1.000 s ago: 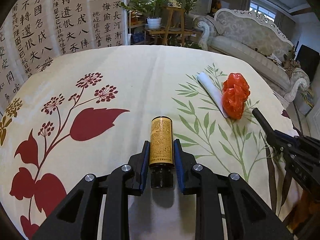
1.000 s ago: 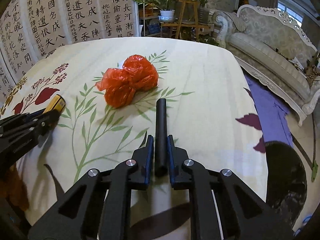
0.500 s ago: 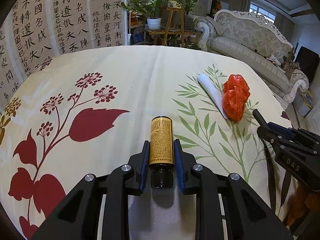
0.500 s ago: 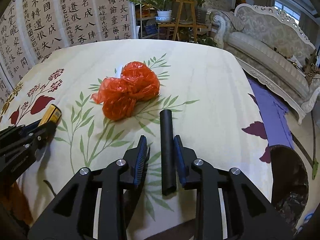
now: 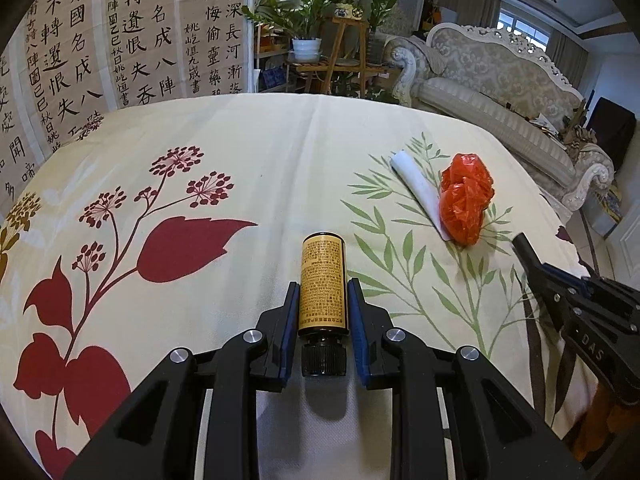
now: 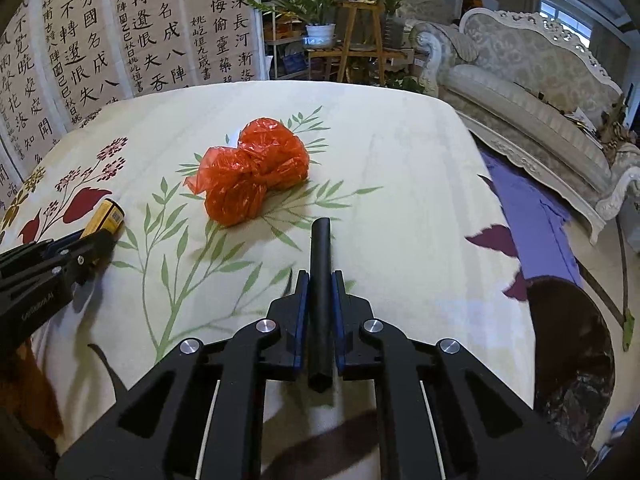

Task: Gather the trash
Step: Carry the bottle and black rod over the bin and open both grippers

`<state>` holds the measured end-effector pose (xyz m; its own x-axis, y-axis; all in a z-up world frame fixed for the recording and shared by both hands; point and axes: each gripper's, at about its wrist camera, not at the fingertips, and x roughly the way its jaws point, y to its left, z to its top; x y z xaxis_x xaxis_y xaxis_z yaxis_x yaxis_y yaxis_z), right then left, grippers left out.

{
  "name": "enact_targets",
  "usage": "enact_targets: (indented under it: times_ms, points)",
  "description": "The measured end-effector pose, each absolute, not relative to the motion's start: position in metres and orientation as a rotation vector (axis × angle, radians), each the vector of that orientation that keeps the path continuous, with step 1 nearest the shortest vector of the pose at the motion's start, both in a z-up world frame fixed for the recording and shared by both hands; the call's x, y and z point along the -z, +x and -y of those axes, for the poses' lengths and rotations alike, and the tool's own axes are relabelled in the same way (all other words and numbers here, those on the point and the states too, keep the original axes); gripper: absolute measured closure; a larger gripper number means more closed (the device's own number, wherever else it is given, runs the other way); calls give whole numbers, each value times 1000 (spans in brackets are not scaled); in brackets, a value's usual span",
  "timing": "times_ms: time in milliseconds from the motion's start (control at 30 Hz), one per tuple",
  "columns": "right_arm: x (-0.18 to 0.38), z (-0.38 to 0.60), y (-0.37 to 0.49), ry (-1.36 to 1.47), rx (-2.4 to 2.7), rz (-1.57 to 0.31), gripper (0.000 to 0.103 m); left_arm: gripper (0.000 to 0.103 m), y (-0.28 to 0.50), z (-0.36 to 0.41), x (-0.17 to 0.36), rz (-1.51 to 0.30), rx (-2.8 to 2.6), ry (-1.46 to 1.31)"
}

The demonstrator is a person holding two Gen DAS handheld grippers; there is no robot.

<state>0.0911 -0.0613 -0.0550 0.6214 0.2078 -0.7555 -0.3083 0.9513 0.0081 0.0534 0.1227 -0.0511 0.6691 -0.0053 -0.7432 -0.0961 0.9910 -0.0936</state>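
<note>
The left gripper (image 5: 323,312) squeezes a little brown bottle (image 5: 323,286). The right gripper (image 6: 321,306) has just snapped shut on a black tube (image 6: 321,280).

Crinkled glossy plastic bag (image 6: 256,172); matt black tube (image 6: 321,300) (smooth); cloth tablecloth (image 5: 280,152).

Between the two tongs the tabletop (image 5: 280,152) lies bare, while farther back the red bag (image 6: 252,172) and white roll (image 5: 416,188) block passage.
</note>
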Motion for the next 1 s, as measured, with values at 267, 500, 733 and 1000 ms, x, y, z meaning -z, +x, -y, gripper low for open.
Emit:
enact_targets:
  times_ms: [267, 500, 733, 1000]
  points:
    - [43, 87, 64, -84, -263, -811, 92, 78, 39, -99, 45, -818, 12, -116]
    - [36, 120, 41, -38, -205, -780, 92, 78, 26, -59, 36, -787, 99, -93]
    - [34, 163, 24, 2, -117, -760, 92, 78, 22, -8, 29, -772, 195, -55]
    - [37, 219, 14, 46, 10, -742, 92, 78, 26, 45, 26, -765, 293, 15]
